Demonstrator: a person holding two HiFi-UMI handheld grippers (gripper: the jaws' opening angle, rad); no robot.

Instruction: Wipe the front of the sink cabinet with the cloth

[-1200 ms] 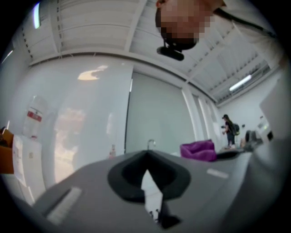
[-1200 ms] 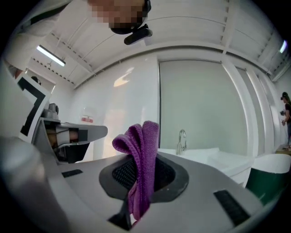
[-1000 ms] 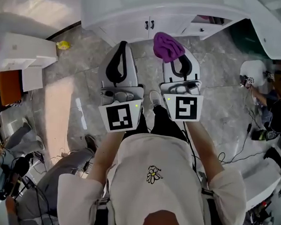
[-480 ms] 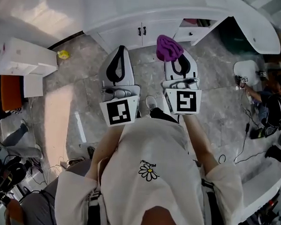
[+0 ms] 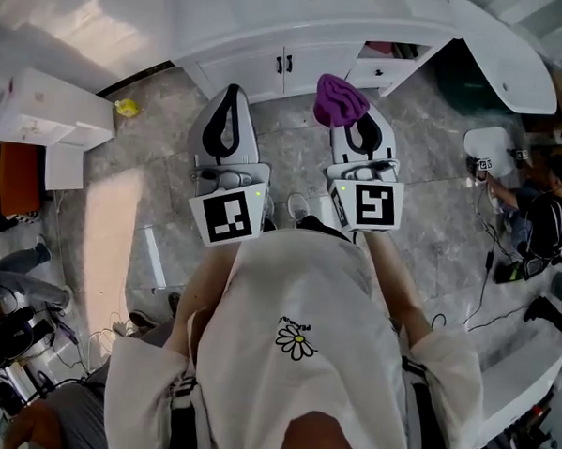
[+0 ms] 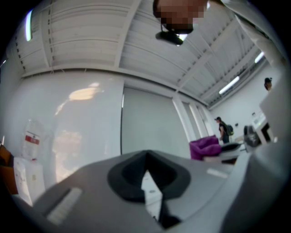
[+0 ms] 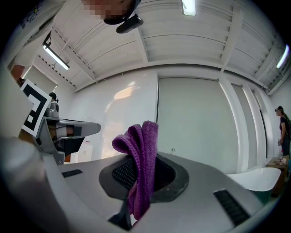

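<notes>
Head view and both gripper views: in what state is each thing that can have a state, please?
cloth: folded, clamped, standing up from the jaws
right hand-held gripper: shut on the cloth
left hand-held gripper: shut, nothing between the jaws
cabinet doors: both closed
drawer: appears partly pulled out

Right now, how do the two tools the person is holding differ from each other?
The right tool is clamped on a bunched purple cloth; the left tool is shut on nothing. The left tool's marker cube sits tilted in the head view; the right tool's marker cube sits nearly square. Both tools are white and point toward the sink cabinet.
</notes>
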